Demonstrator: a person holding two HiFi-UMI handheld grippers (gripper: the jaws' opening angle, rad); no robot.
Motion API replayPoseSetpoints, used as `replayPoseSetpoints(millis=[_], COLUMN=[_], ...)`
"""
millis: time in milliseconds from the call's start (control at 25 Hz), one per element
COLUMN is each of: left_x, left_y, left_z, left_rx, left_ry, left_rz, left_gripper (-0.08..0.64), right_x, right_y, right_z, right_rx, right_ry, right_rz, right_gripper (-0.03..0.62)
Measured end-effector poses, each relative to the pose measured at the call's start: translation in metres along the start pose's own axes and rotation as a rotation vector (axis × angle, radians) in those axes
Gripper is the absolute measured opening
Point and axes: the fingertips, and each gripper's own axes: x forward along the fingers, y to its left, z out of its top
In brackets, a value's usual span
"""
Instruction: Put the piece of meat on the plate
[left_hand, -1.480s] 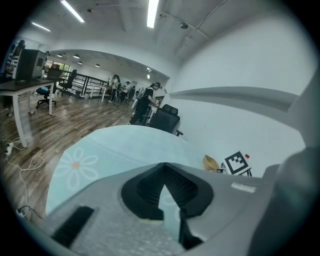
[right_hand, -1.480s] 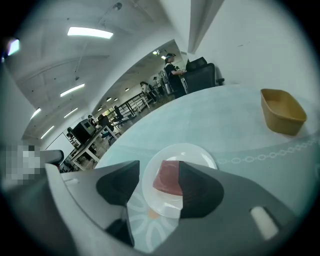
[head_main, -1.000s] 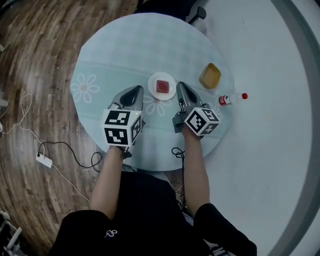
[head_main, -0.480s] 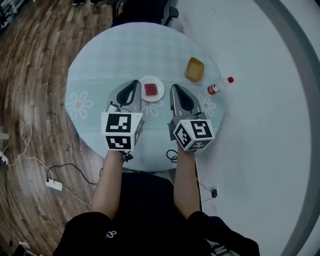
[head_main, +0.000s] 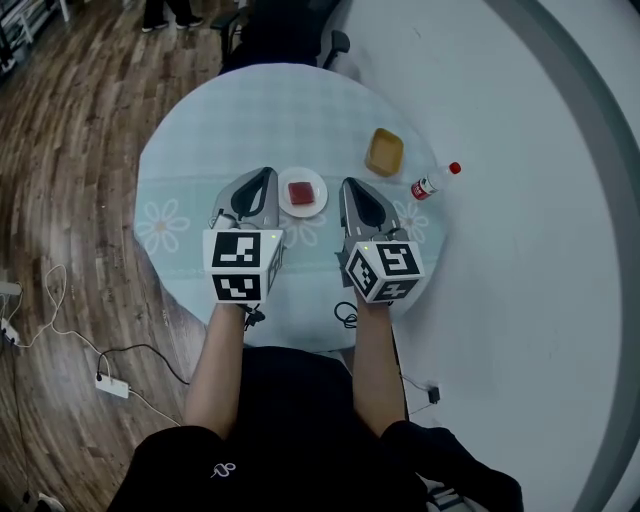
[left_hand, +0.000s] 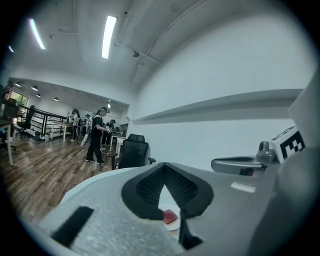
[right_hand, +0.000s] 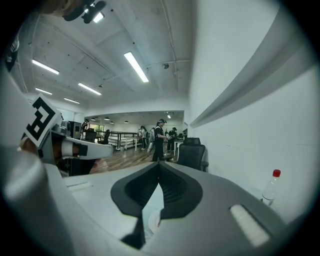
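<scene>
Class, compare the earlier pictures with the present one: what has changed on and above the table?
The left gripper and right gripper lifted a little and rolled more upright, both shut and empty. Nothing was taken or let go. The meat stays on the plate between them; yellow dish and bottle unmoved.

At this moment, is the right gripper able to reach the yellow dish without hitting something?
Probably yes. The yellow dish sits ahead of the right gripper, slightly to its right, with only bare tablecloth between them; the bottle stands further right, clear of the way.
</scene>
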Motion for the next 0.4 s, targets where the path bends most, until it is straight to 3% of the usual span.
replayPoseSetpoints(millis=[400], left_x=[0.015], left_y=[-0.004], left_z=[-0.004], left_rx=[0.006], left_ry=[0.014], left_rz=[-0.024], left_gripper=[-0.006], right_x=[0.007], right_y=[-0.001], right_z=[-0.005], right_rx=[-0.025], right_ry=[0.036], right_rz=[0.006], right_gripper=[0.011])
